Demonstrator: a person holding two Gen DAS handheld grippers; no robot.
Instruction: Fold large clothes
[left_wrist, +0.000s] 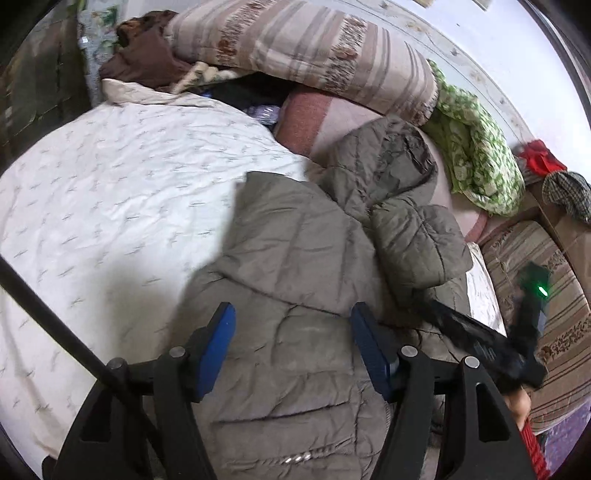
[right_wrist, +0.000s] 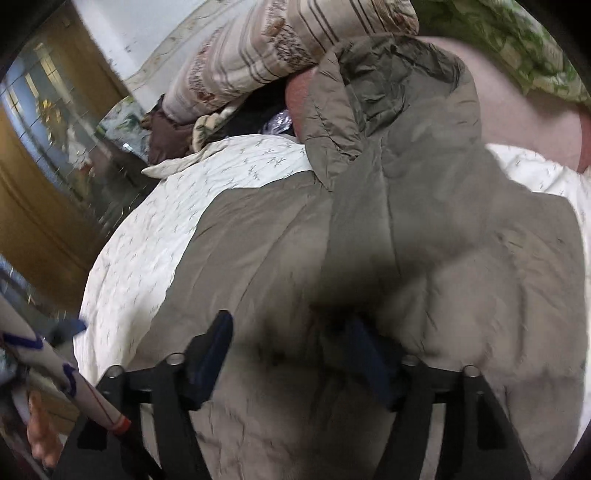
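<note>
Jacket (left_wrist: 295, 266), grey-olive, quilted, hooded: lies spread on the bed (left_wrist: 110, 206), on a white sheet printed with small sprigs, toward the bed's right side. Hood (left_wrist: 380, 162) points to the far end; one sleeve (left_wrist: 417, 243) lies folded across the body, on the right.

Left gripper (left_wrist: 291, 350): jaws open, blue pads well apart. Jacket body fills the gap between them and lies below; the pads do not press on the fabric.

Right gripper (right_wrist: 291, 354): jaws open, nothing clamped. Jacket cloth lies below and just beyond them, blurred, in dark shadow at the near middle. Whether the right-hand pad touches the fabric cannot be told. Same gripper shows at the right edge of the left wrist view (left_wrist: 491, 343), black, with a green light, beside the jacket's right edge.

Surroundings, far end of bed: striped quilt (left_wrist: 295, 44), rolled; brown garment (left_wrist: 147, 62) to its left; pink blanket (left_wrist: 317, 114) under the hood; green patterned cloth (left_wrist: 476, 155) to the right. Red cloth (left_wrist: 539, 158) and checked cloth (left_wrist: 569, 195) at far right.
</note>
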